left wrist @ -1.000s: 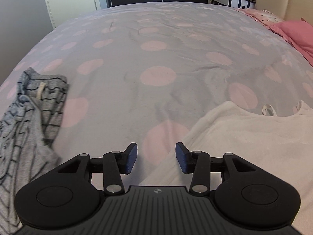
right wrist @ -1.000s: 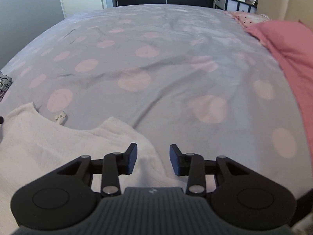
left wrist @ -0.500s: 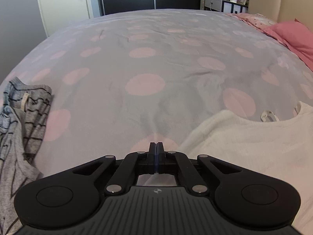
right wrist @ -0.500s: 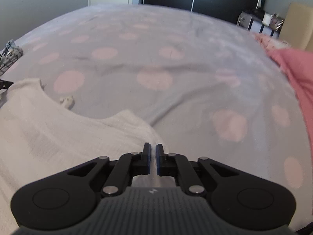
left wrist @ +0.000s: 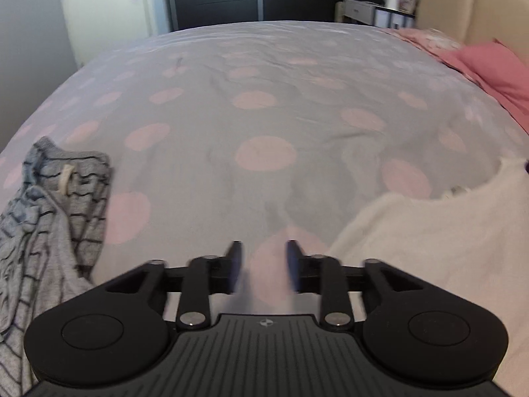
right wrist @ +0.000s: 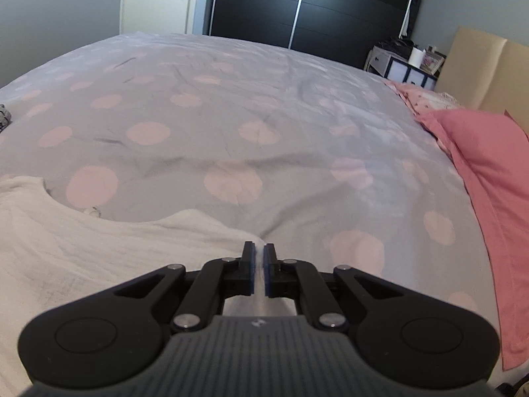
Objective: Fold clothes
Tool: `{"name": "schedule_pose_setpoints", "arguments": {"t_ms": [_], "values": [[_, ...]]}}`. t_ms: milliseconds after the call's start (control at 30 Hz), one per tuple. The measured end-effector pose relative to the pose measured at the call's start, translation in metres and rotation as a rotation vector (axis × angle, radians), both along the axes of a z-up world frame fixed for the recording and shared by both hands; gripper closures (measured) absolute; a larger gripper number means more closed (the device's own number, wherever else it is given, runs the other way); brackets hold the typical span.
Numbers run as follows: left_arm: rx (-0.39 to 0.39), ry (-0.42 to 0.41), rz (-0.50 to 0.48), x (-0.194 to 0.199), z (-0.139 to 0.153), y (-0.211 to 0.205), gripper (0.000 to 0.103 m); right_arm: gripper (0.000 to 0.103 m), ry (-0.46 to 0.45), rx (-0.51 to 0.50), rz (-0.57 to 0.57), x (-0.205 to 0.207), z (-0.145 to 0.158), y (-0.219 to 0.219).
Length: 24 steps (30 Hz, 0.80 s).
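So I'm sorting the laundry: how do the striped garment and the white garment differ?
The striped garment is grey with dark lines; the white garment is plain cream. The striped garment lies crumpled and untouched; the white garment lies spread flatter, one corner pinched in the shut right tool. Both rest on the spotted bedspread.

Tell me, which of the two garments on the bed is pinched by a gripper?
The white top: the right gripper is shut on its edge. The striped grey garment lies untouched.
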<state>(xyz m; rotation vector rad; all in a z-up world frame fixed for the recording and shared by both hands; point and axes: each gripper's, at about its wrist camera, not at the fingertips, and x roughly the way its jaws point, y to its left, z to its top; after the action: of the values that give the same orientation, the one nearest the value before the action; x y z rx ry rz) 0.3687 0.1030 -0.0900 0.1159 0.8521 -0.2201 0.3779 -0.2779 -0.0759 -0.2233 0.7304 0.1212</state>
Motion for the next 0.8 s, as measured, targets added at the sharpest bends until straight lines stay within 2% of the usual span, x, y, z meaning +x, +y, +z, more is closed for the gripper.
{"name": "schedule_pose_setpoints", "arguments": {"t_ms": [67, 100, 133, 200, 233, 367, 467, 500, 567, 600, 633, 667, 767, 800], "values": [[-0.005, 0.032, -0.029, 0.001, -0.007, -0.006, 0.059, 0.097, 0.011, -0.003, -0.010, 0.002, -0.004, -0.002], [0.001, 0.051, -0.038, 0.002, -0.012, -0.009, 0.062, 0.097, 0.015, -0.004, -0.009, 0.003, -0.005, -0.001], [-0.004, 0.070, -0.047, 0.002, -0.015, -0.011, 0.077, 0.097, 0.016, -0.010, -0.007, 0.003, -0.006, 0.000], [-0.010, 0.073, -0.065, 0.000, -0.018, -0.016, 0.090, 0.097, 0.021, -0.011, -0.005, 0.004, -0.007, 0.001], [-0.001, 0.063, -0.077, -0.001, -0.017, -0.019, 0.101, 0.097, 0.022, -0.012, -0.004, 0.004, -0.008, 0.002], [0.004, 0.039, -0.136, -0.010, -0.010, -0.032, 0.103, 0.097, 0.025, -0.015, -0.004, 0.005, -0.009, 0.003], [0.047, 0.019, -0.119, -0.013, -0.007, -0.036, 0.103, 0.097, 0.028, -0.013, -0.013, 0.005, -0.009, 0.003], [0.043, 0.008, -0.105, -0.013, -0.006, -0.033, 0.102, 0.097, 0.029, -0.011, -0.016, 0.005, -0.008, 0.003], [0.031, -0.006, -0.096, -0.014, -0.006, -0.028, 0.088, 0.097, 0.029, -0.004, -0.020, 0.003, -0.007, 0.003], [0.033, 0.002, -0.097, -0.015, -0.008, -0.028, 0.068, 0.097, 0.030, -0.004, -0.019, 0.003, -0.007, 0.004], [0.036, 0.013, -0.096, -0.015, -0.010, -0.028, 0.057, 0.097, 0.030, -0.002, -0.018, 0.002, -0.006, 0.004], [0.042, 0.032, -0.102, -0.015, -0.014, -0.029, 0.057, 0.097, 0.032, -0.001, -0.017, 0.001, -0.006, 0.004], [0.049, 0.053, -0.126, -0.015, -0.019, -0.034, 0.084, 0.097, 0.034, -0.006, -0.016, 0.001, -0.006, 0.005], [0.062, 0.052, -0.128, -0.014, -0.016, -0.036, 0.102, 0.097, 0.035, -0.003, -0.020, 0.001, -0.005, 0.004]]}}
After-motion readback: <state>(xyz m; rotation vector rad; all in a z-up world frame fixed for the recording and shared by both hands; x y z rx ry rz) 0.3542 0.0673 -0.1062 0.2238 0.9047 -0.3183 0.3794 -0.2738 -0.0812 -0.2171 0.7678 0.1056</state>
